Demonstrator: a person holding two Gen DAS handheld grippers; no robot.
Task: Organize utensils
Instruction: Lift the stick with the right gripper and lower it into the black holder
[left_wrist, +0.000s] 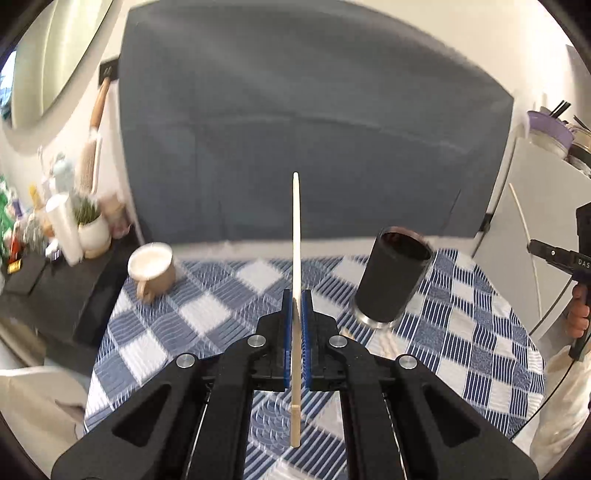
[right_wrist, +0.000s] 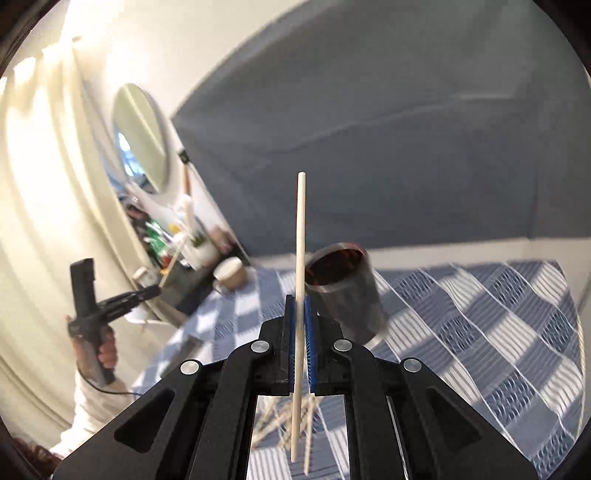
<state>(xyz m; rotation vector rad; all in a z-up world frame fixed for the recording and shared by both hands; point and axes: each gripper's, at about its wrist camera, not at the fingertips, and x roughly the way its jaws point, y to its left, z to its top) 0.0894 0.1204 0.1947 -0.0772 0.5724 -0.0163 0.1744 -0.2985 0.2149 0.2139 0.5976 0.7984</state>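
My left gripper (left_wrist: 296, 295) is shut on a pale wooden chopstick (left_wrist: 296, 236) that stands nearly upright between the blue pads, above the blue checked tablecloth (left_wrist: 207, 314). A black cylindrical holder (left_wrist: 393, 278) stands on the cloth to the right of it. My right gripper (right_wrist: 301, 301) is shut on a second wooden chopstick (right_wrist: 300, 236), also nearly upright, with the black holder (right_wrist: 345, 291) just beyond and to its right. Several loose chopsticks (right_wrist: 280, 421) lie on the cloth under the right gripper.
A beige mug (left_wrist: 151, 267) sits at the far left of the cloth, with a potted plant (left_wrist: 90, 227) and bottles on a dark shelf beside it. A grey sofa back (left_wrist: 314, 129) fills the rear. A white cabinet (left_wrist: 532, 221) stands at right. A hand (right_wrist: 105, 350) holds the other gripper.
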